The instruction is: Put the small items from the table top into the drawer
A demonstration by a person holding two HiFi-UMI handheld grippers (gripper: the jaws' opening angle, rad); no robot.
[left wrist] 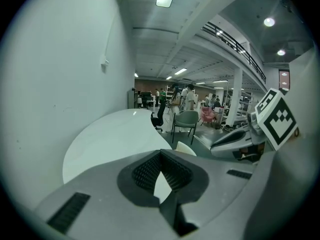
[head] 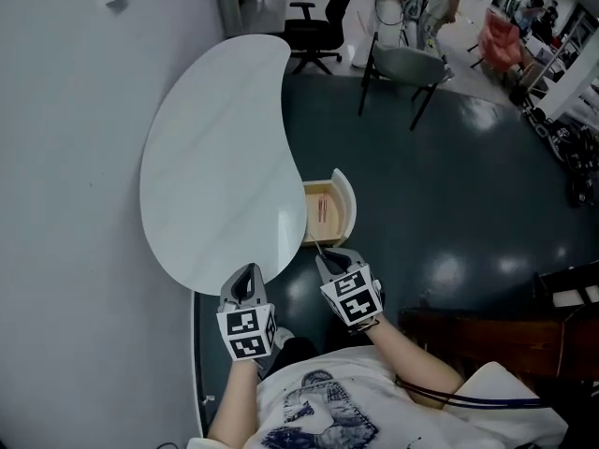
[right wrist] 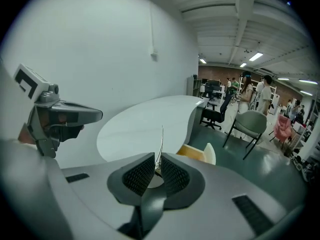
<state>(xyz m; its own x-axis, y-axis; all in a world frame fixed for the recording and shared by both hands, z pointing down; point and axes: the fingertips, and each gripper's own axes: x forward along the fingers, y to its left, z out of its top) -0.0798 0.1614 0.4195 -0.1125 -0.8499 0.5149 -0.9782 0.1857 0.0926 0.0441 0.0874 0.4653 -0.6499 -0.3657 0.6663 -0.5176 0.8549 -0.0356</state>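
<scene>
Head view: R gripper is nipped nearly closed on 1 thin dark stick pointing to 11 o'clock, just at 6 o'clock of the open drawer. L gripper sits at its 9 o'clock, by the white table edge.
L gripper view: tips together, nothing btwn.
R gripper view: pads pinch the stick's base; it stands upright, slim, grey.
Count: 2 grippers, 1 stick.

You're facing the table, which is running along the wall on its left. The drawer is sticking out open from its right side, with small sticks lying in it. Your right gripper is hovering just before the drawer, a thin stick sitting between its jaws. Your left gripper is hanging at the table's near edge. Chairs are standing behind.
</scene>
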